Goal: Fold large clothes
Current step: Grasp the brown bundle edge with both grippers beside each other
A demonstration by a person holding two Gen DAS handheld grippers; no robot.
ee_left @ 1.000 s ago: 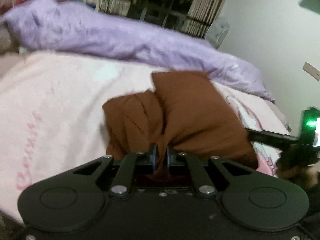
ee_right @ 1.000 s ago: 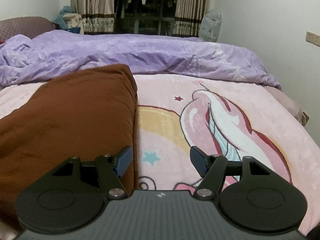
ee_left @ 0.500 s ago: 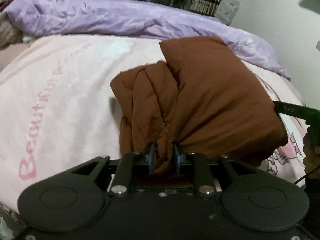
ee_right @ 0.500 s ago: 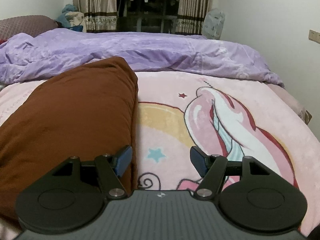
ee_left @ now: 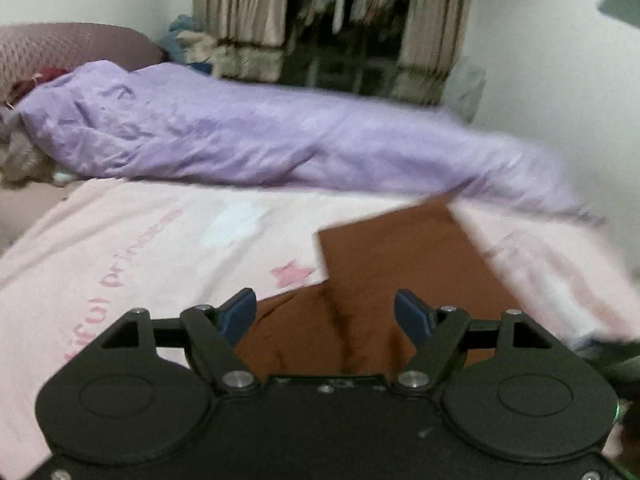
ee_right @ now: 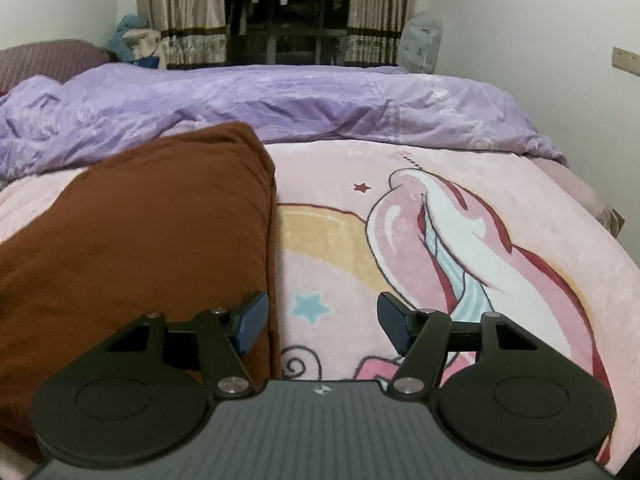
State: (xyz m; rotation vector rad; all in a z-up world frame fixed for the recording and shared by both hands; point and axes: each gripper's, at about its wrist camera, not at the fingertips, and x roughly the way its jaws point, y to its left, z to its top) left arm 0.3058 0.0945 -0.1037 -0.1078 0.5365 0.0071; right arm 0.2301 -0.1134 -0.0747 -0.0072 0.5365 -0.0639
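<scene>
A folded brown garment point(ee_right: 140, 232) lies on the pink unicorn blanket point(ee_right: 500, 248). In the left wrist view the garment point(ee_left: 392, 272) lies flat just ahead of and under my left gripper point(ee_left: 326, 312), which is open and holds nothing. My right gripper point(ee_right: 318, 316) is open and empty, low over the blanket at the garment's right edge; its left fingertip point(ee_right: 250, 320) is beside the brown cloth.
A rumpled purple duvet point(ee_right: 280, 108) lies across the far side of the bed. Curtains point(ee_right: 180, 12) and a dark window stand behind it. A white wall point(ee_right: 540, 20) is on the right. The pink blanket point(ee_left: 140, 248) stretches left of the garment.
My left gripper was shut on a bunched part of the brown garment; it has opened and let go, and the garment now lies flat. The right gripper has barely moved.
</scene>
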